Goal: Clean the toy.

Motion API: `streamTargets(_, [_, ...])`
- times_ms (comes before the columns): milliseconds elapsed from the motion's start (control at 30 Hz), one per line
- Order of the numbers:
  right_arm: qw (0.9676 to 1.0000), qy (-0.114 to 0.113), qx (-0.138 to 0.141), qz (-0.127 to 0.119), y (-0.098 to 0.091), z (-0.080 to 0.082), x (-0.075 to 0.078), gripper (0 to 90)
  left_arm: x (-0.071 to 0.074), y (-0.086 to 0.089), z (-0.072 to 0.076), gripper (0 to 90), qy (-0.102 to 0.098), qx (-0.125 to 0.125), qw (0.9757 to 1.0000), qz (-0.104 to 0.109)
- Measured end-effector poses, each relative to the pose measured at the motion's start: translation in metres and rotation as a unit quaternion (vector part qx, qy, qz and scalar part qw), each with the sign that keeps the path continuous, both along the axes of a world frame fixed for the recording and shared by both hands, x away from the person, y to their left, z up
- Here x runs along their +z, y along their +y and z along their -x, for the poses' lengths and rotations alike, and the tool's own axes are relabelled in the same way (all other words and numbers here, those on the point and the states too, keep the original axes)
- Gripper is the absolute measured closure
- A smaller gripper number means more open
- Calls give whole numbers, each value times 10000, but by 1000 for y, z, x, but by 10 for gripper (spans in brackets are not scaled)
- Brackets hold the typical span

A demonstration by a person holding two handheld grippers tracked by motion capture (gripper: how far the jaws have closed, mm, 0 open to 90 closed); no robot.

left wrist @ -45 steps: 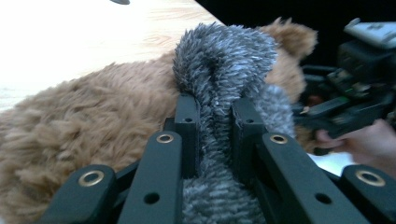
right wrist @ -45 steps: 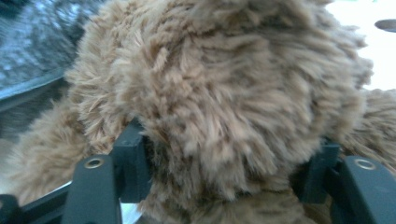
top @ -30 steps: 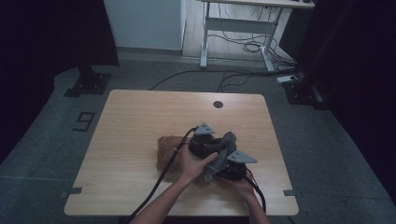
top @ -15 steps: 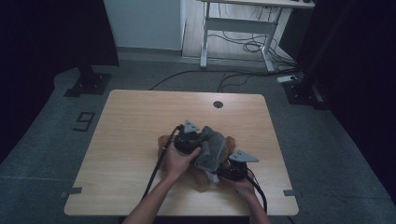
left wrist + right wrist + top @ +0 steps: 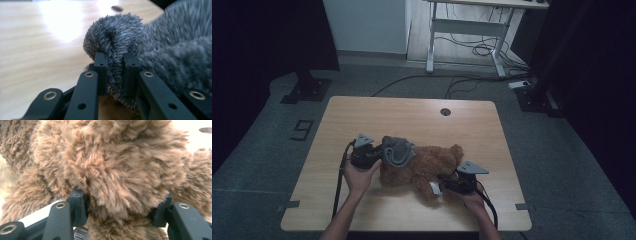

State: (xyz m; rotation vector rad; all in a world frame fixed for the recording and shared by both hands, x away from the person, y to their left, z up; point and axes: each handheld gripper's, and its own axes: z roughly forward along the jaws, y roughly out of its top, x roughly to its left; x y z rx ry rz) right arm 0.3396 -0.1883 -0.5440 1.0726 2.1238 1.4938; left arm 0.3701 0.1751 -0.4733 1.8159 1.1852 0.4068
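A brown teddy bear (image 5: 427,165) lies on its side on the wooden table (image 5: 412,115). A grey fuzzy knitted garment (image 5: 398,151) rests at the bear's left end. My left gripper (image 5: 379,156) is shut on a fold of that garment (image 5: 117,32), pinching the grey pile between its pads (image 5: 101,67). My right gripper (image 5: 441,184) is at the bear's lower right, its jaws having just been closing on a thick tuft of the bear (image 5: 112,162), which its pads press from both sides. A white barcode tag (image 5: 80,233) hangs below the bear.
A round cable hole (image 5: 445,111) sits near the table's far edge. Beyond the table stand a white desk frame (image 5: 467,30) with cables on the floor and a black stand base (image 5: 307,90) at the left. Bare tabletop lies behind and left of the bear.
My left gripper has travelled left across the table with the grey garment, and more of the brown bear is uncovered. The right gripper has stayed put on the bear.
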Motion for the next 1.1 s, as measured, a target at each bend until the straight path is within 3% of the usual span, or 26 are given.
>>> streamTargets(33, [10000, 14, 4, -25, 0, -1, 0, 440, -10, 9, 1, 770, 140, 79, 9999, -33])
streamTargets(67, [10000, 14, 4, -25, 0, -1, 0, 440, -10, 9, 1, 771, 140, 79, 9999, -33])
streamTargets(167, [10000, 26, -10, -58, -1, -1, -1, 439, -31, 17, 3, 771, 364, 113, 9993, 4])
streamTargets(333, [10000, 52, -17, -81, -1, -2, -1, 440, -39, 19, 1, 770, 518, 120, 9986, -16])
streamTargets(367, [9999, 56, -36, -82, -1, -2, -1, 441, -32, 23, 0, 770, 488, 122, 9986, 168])
streamTargets(433, [9999, 55, -54, -82, -1, -2, -1, 442, -25, 23, 1, 769, 404, 117, 9989, 216])
streamTargets(500, [9999, 45, -87, -90, -1, -4, -2, 445, -6, 18, 3, 765, 207, 12, 9996, 213])
streamTargets(533, [9999, 36, -86, -83, -2, -5, -2, 446, 17, 7, 5, 764, -11, -157, 9997, 196])
streamTargets(567, [9999, 32, -104, -99, -1, -7, -3, 446, 17, 7, 5, 764, -11, -157, 9997, 196])
streamTargets(600, [9999, 32, -104, -99, -1, -7, -3, 446, 28, -1, 5, 764, -117, -261, 9994, 200])
streamTargets(633, [9998, 19, -140, -108, 0, -8, -3, 446, 47, -24, 4, 763, -262, -536, 9981, 166])
streamTargets(667, [9998, 14, -161, -110, 1, -9, -3, 446, 47, -24, 4, 763, -262, -536, 9981, 166])
streamTargets(833, [9998, -22, -205, -61, 2, -7, -3, 445, 76, -101, 4, 762, -525, -1247, 9908, -101])
streamTargets(933, [9998, -40, -194, -55, 2, -7, -3, 445, 82, -146, 3, 762, -532, -1630, 9850, -168])
streamTargets(967, [9998, -47, -178, -51, 2, -7, -3, 445, 83, -171, 2, 762, -512, -1819, 9817, -223])
streamTargets(1000, [9998, -47, -178, -51, 2, -7, -3, 445, 83, -171, 2, 761, -512, -1819, 9817, -223])
streamTargets(1033, [9998, -55, -170, -47, 1, -7, -4, 444, 77, -191, -2, 760, -475, -1913, 9800, -289])
streamTargets(1067, [9998, -55, -170, -47, 1, -7, -4, 444, 77, -191, -2, 759, -475, -1913, 9800, -289])
streamTargets(1100, [9998, -46, -170, -53, 1, -7, -4, 443, 69, -201, -6, 759, -427, -1898, 9799, -445])
